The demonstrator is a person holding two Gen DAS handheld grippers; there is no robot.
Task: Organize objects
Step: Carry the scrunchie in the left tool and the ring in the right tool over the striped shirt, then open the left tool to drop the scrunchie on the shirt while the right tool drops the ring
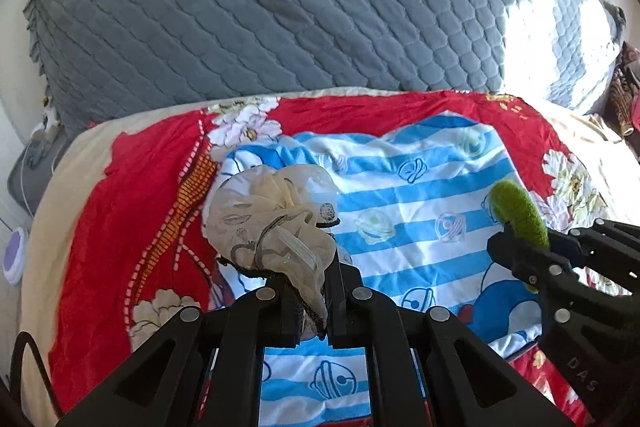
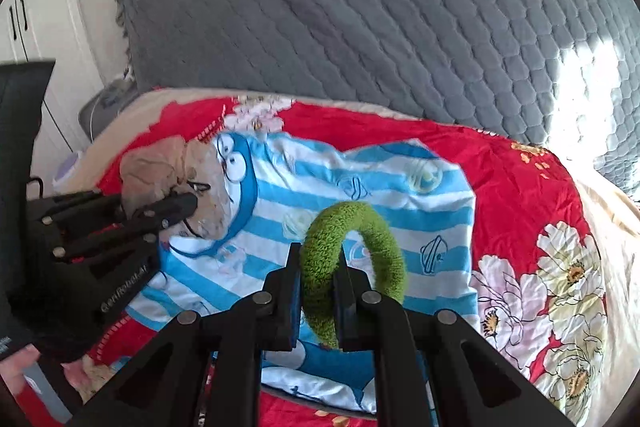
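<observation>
Bedroom scene: grey quilted cover point(image 1: 240, 7) fills the top of both frames, red floral blanket point(image 1: 120, 207) below it, blue-striped cartoon cloth point(image 1: 420, 195) spread at frame centre as the working area. Left gripper point(image 1: 314, 291) is clamped on the cream scrunchie point(image 1: 264, 211), lifted above the cloth's left edge. Right gripper point(image 2: 318, 291) is pinched tight on the green fuzzy hair ring point(image 2: 356, 251), lower centre of its view. Both look held clear of the cloth, likely so each can be placed separately; destination not visible.
</observation>
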